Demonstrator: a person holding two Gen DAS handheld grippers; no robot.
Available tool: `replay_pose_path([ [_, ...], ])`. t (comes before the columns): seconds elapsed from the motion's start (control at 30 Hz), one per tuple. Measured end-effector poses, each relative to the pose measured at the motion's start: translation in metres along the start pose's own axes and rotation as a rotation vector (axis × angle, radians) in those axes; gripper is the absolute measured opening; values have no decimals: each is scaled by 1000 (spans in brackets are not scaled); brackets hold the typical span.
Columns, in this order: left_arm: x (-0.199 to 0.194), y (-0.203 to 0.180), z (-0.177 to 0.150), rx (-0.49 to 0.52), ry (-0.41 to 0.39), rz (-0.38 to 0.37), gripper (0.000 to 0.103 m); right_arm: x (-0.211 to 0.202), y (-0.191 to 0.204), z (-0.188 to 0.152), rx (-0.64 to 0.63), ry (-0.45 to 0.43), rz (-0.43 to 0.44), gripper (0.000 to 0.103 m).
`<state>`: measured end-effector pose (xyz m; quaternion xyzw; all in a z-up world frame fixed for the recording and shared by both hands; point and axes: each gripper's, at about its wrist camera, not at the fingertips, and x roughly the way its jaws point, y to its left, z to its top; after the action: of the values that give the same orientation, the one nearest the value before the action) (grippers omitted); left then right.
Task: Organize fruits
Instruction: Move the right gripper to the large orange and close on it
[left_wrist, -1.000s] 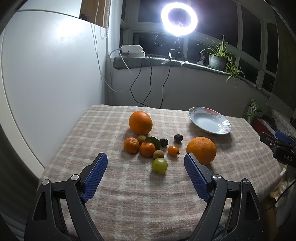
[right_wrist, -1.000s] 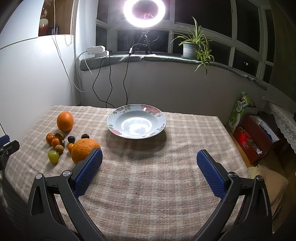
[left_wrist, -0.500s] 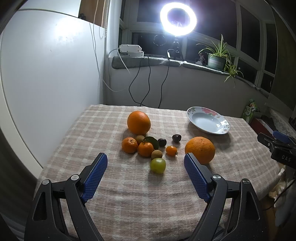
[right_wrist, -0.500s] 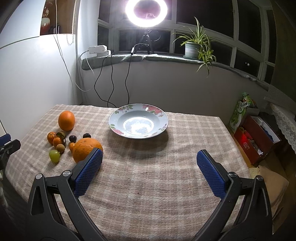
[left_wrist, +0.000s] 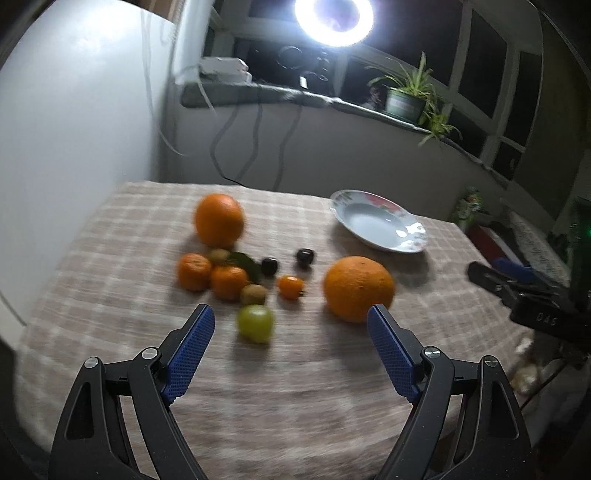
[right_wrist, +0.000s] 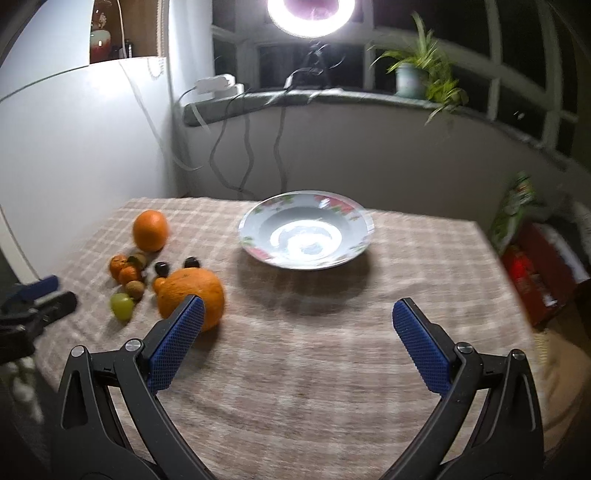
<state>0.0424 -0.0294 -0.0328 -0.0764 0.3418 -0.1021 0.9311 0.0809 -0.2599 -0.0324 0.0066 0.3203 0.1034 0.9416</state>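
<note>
A: Is any fruit (left_wrist: 255, 280) sitting in the plate (right_wrist: 258, 254) yet?
B: No, it is all lying ahead of the left gripper (left_wrist: 290, 350). Both it and the right gripper (right_wrist: 295, 343) are gaping wide, holding nothing

The only readable text is the pale letters "DAS", printed on the black body of the right hand-held gripper (left_wrist: 517, 291), seen at the right edge of the left wrist view. Any further letters are cut off or too blurred to read.
</note>
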Motion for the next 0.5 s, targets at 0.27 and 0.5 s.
replay_pose_path([
  [0.27, 42, -12, 4, -65, 88, -167, 79, 52, -11, 5, 153, 152, 294, 99],
  [0.5, 60, -23, 8, -65, 127, -220, 77, 89, -10, 6, 212, 240, 392, 91],
])
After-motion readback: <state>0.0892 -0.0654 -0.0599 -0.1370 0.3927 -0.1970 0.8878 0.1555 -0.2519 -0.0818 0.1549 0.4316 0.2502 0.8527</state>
